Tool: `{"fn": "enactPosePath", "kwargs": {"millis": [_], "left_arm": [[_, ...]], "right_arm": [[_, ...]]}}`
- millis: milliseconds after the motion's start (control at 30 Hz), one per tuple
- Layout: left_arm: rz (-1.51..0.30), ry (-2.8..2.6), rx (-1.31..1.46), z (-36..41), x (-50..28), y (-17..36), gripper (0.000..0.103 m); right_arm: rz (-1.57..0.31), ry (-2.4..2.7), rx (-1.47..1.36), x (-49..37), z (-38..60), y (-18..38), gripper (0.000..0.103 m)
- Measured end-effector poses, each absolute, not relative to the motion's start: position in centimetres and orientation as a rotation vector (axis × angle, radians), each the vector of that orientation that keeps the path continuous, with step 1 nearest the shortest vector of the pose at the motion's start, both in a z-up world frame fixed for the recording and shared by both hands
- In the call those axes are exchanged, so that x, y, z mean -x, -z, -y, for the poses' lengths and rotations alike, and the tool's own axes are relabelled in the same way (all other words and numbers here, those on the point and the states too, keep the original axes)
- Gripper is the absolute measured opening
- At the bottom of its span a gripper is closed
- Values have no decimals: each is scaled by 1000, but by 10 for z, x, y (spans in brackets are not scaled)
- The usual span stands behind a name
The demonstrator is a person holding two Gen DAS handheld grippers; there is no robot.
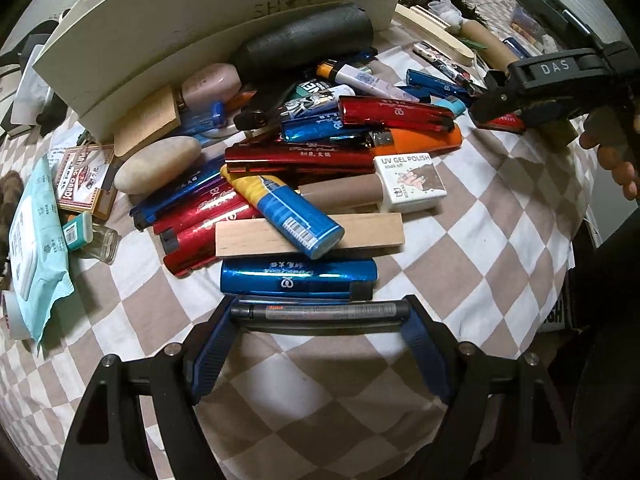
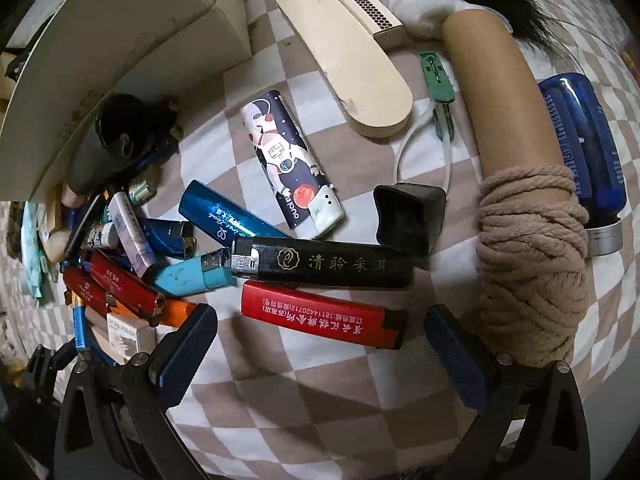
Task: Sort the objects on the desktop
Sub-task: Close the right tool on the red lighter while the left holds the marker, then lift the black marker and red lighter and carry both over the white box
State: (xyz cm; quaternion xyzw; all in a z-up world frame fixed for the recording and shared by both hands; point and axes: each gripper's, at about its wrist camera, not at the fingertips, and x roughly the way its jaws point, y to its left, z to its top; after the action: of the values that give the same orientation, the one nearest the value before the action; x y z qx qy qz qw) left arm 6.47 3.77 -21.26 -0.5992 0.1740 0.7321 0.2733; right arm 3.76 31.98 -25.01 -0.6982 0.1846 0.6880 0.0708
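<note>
A grey marker pen [image 1: 320, 312] lies crosswise between the blue pads of my left gripper [image 1: 320, 318], each end pressed against a pad; the jaws are shut on it, just above the checked cloth [image 1: 480, 232]. Right behind it sits a pile of lighters: a blue one [image 1: 298, 280], red ones [image 1: 296, 158], and a wooden block [image 1: 360, 232]. My right gripper [image 2: 320, 330] stands open and low over a red lighter with white print [image 2: 320, 316], which lies between its fingertips. A black lighter [image 2: 324, 264] lies just beyond. From the left wrist view, the right gripper [image 1: 486, 110] is at the far right.
A white shoe box [image 1: 200, 40] stands behind the pile. A UV gel polish box [image 1: 412, 182], a smooth stone [image 1: 158, 164], a card pack [image 1: 80, 180] and a wipes pack [image 1: 32, 240] lie around it. A rope-wrapped cardboard tube [image 2: 528, 256], a blue bottle [image 2: 580, 148] and an astronaut-print lighter [image 2: 288, 160] are near the right gripper.
</note>
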Motion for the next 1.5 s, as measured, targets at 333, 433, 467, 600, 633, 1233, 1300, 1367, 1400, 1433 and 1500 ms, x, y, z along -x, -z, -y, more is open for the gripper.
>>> {"fn": "enactPosePath", "kwargs": {"millis": [333, 433, 467, 600, 633, 1233, 1300, 1367, 1400, 1433, 1500], "left_arm": [[-500, -1969, 1587, -29, -65, 210, 81], [-508, -1972, 1585, -26, -64, 208, 81], [-508, -1973, 1587, -25, -63, 207, 81], [-508, -1979, 1596, -21, -60, 205, 81], [-509, -1980, 1598, -20, -59, 204, 81], [-406, -2076, 1633, -16, -37, 180, 81], [-371, -2100, 1627, -21, -34, 174, 81], [-336, -2123, 1620, -26, -31, 167, 81], [-318, -2134, 1617, -29, -29, 164, 81], [-300, -2146, 1614, -31, -28, 160, 81], [-264, -2168, 1607, -36, -25, 154, 81]], "right_arm": [[-517, -2099, 2087, -26, -318, 256, 82], [-536, -2128, 2093, -24, -320, 255, 82], [-544, -2140, 2099, -24, -320, 255, 82], [-597, -2179, 2137, -24, -317, 254, 82], [-615, -2188, 2148, -24, -317, 253, 82], [-588, -2312, 2224, -63, -248, 217, 82], [-564, -2354, 2201, -60, -258, 204, 82], [-539, -2398, 2173, -57, -259, 194, 82], [-531, -2417, 2160, -56, -260, 189, 82], [-523, -2435, 2149, -55, -261, 185, 82], [-510, -2465, 2132, -54, -257, 177, 82]]}}
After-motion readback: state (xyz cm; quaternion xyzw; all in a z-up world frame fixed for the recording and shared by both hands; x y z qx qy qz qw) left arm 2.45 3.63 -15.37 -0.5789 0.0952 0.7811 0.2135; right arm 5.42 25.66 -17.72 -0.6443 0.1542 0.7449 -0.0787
